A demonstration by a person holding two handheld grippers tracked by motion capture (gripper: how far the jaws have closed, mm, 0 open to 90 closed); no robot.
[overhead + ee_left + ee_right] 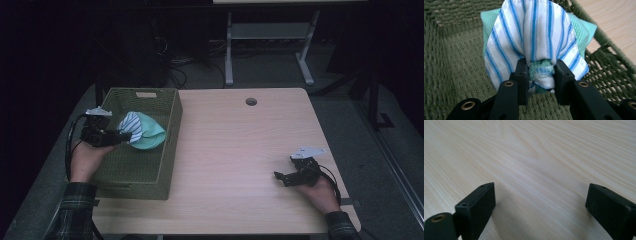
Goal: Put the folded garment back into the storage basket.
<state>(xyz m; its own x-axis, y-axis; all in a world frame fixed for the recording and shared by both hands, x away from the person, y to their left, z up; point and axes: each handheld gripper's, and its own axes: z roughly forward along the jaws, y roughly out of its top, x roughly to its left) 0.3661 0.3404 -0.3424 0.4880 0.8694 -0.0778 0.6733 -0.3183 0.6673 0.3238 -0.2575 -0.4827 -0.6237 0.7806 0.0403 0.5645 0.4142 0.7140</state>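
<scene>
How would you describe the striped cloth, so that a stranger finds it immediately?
Start at the green woven basket on the table's left side. Over its inside, the left gripper pinches a bundle of two cloths. The striped cloth is white with blue lines; the mint green cloth behind it is plain.

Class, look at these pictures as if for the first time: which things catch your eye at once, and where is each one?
First comes the bunched cloth, white with blue stripes over mint green, pinched between the jaws of the left gripper above the inside of the green woven basket at the table's left edge. Next is the pale wooden table, and the right gripper near its right edge, jaws wide apart over bare wood.
</scene>
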